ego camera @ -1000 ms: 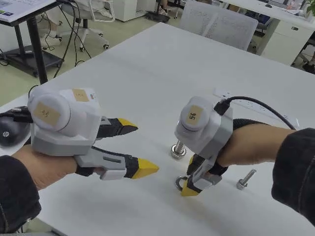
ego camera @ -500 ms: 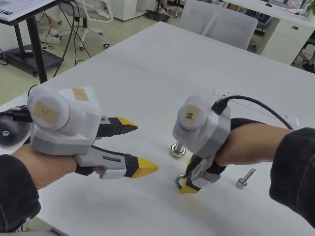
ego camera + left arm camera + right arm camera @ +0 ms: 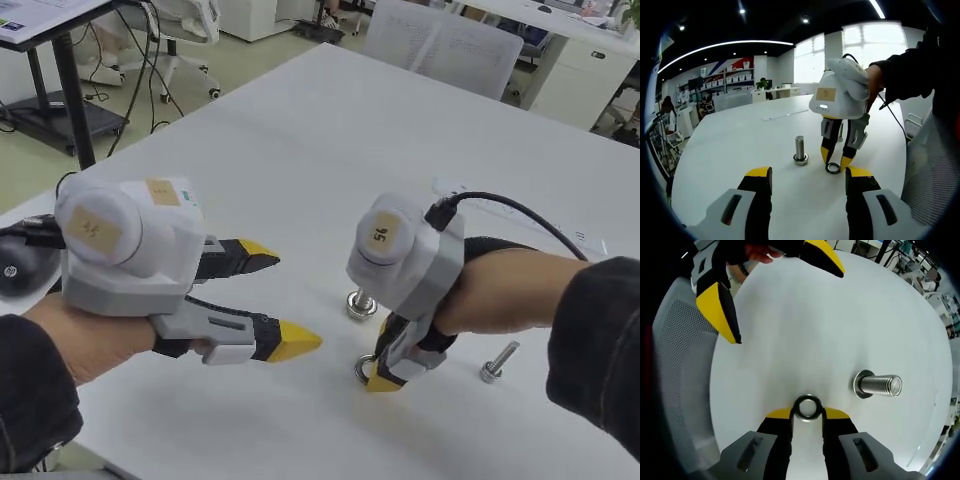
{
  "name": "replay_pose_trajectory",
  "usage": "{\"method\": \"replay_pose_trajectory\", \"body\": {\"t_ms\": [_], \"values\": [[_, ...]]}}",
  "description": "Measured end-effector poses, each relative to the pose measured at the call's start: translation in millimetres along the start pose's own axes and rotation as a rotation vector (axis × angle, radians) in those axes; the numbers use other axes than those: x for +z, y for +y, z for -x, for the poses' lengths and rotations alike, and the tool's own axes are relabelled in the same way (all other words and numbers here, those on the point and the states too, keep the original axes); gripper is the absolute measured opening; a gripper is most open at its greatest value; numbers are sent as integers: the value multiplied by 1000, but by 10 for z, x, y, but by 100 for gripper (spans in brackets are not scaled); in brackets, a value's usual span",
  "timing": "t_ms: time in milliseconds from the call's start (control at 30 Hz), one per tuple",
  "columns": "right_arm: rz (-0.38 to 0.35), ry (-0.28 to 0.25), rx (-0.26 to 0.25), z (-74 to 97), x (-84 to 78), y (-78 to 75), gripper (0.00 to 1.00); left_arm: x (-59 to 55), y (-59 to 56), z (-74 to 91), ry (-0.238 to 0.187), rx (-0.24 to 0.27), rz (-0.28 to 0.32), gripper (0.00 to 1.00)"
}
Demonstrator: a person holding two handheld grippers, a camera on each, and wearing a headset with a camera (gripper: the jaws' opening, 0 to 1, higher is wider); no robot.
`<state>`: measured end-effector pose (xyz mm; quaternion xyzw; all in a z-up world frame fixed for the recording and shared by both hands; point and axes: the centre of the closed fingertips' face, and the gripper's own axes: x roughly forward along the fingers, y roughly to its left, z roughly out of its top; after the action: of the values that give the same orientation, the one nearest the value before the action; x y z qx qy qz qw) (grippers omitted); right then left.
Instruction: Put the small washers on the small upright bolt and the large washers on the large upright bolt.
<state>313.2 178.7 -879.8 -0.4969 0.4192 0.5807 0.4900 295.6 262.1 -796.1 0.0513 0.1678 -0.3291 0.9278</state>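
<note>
Washer [image 3: 807, 407] is seen pinched flat on the table [image 3: 790, 340] between the downward-pointing jaws of the right gripper [image 3: 807, 413], with the large upright bolt [image 3: 879, 384] just beside it, shank vertical, while the left gripper [image 3: 809, 173] is held spread, farther off

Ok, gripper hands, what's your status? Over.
Left gripper open, empty, hovering. Right gripper shut on washer, flat on table. Large upright bolt close beside, nothing between them.
</note>
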Motion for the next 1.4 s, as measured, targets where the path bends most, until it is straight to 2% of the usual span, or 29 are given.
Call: {"method": "replay_pose_trajectory", "body": {"t_ms": [300, 500, 833, 1067, 1400], "values": [[-7, 1, 17, 24, -40, 24, 23, -2, -4, -4, 1, -1, 0, 58], [-25, -11, 17, 155, -64, -14, 23, -13, -20, -14, 6, -7, -1, 58], [-37, -24, -6, 361, -89, -81, 23, -14, -36, -12, 7, -11, -2, 58], [-31, -43, -38, 573, -24, -153, 23, -7, -30, -5, 5, -9, -3, 58], [-9, -53, -77, 712, 68, -299, 23, 1, -20, -9, 0, -7, -3, 58]]}}
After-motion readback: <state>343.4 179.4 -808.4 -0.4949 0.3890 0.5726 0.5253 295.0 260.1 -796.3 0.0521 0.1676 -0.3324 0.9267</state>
